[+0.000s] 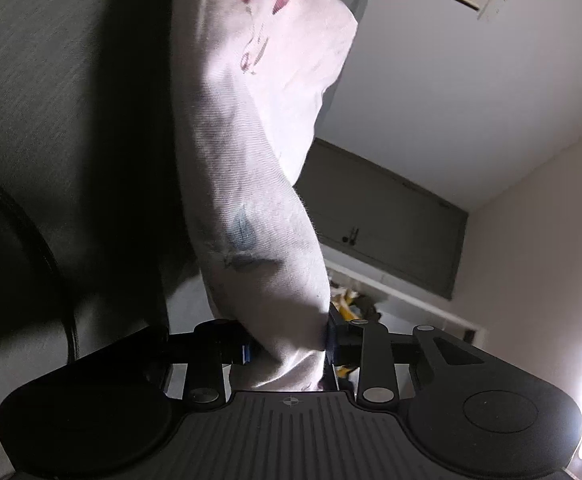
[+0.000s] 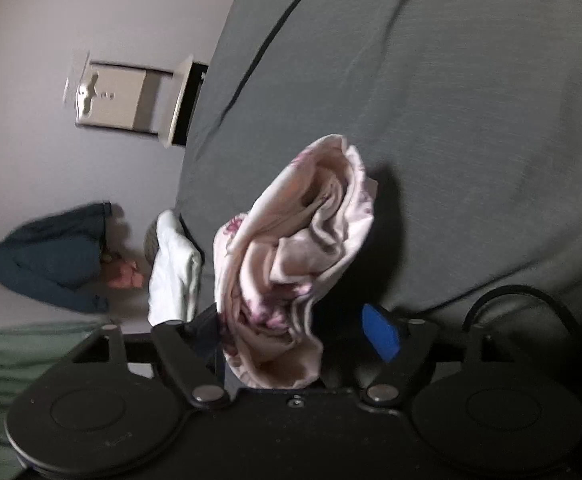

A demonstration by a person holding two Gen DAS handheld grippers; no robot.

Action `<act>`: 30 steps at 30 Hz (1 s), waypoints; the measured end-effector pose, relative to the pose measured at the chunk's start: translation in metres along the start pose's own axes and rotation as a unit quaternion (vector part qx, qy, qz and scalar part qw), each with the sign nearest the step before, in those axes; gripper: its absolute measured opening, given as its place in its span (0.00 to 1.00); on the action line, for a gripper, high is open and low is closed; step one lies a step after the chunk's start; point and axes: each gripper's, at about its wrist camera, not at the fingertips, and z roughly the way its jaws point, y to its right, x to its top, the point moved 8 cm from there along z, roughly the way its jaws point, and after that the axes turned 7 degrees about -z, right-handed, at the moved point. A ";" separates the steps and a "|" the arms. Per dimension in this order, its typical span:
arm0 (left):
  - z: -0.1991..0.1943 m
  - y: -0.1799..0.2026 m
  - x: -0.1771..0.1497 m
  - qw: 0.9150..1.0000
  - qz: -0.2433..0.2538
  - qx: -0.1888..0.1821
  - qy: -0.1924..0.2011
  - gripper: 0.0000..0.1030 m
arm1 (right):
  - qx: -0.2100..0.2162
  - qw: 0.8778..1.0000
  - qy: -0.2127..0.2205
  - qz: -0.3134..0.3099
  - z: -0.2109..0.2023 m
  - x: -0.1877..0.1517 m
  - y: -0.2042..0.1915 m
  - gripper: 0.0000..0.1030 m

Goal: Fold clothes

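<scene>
A pale pink garment (image 1: 259, 128) with a red-pink flower print rises from my left gripper (image 1: 287, 344), which is shut on its bunched end. In the right wrist view the same kind of pink printed cloth (image 2: 291, 248) sits crumpled between the fingers of my right gripper (image 2: 291, 332). It leans on the left finger (image 2: 207, 324), while the blue pad (image 2: 379, 336) on the right finger stands apart from it, so the jaws look open. A person's grey shirt (image 2: 431, 120) fills the space behind the cloth.
A folded white cloth (image 2: 173, 268) and a dark blue garment (image 2: 51, 260) lie at the left, above a green surface (image 2: 7, 360). A box-like fixture (image 2: 119, 100) sits on the pale wall. A grey cabinet (image 1: 391, 220) and a black cable (image 1: 39, 248) show in the left wrist view.
</scene>
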 end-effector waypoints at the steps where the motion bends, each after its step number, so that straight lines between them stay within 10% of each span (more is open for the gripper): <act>1: 0.001 0.001 0.000 1.000 -0.004 -0.003 0.000 0.31 | 0.008 1.000 0.001 0.008 0.002 0.001 0.001 0.73; 9: 0.015 0.006 -0.004 1.000 -0.017 -0.012 -0.006 0.31 | 0.026 0.998 0.016 0.049 0.034 0.014 0.005 0.75; 21: 0.029 0.025 -0.019 0.995 0.060 0.077 -0.008 0.32 | 0.011 0.999 0.008 0.041 0.048 0.016 0.006 0.36; 23: 0.025 0.038 -0.023 0.989 0.104 0.109 -0.008 0.40 | 0.014 1.000 0.004 0.027 0.046 0.017 0.003 0.30; 27: 0.011 0.071 -0.012 0.965 0.189 0.177 0.033 1.00 | 0.042 0.999 -0.005 0.025 0.039 0.022 -0.010 0.26; 30: 0.001 0.084 0.008 0.975 0.146 0.149 0.072 1.00 | 0.054 0.998 -0.012 0.009 0.030 0.030 -0.029 0.25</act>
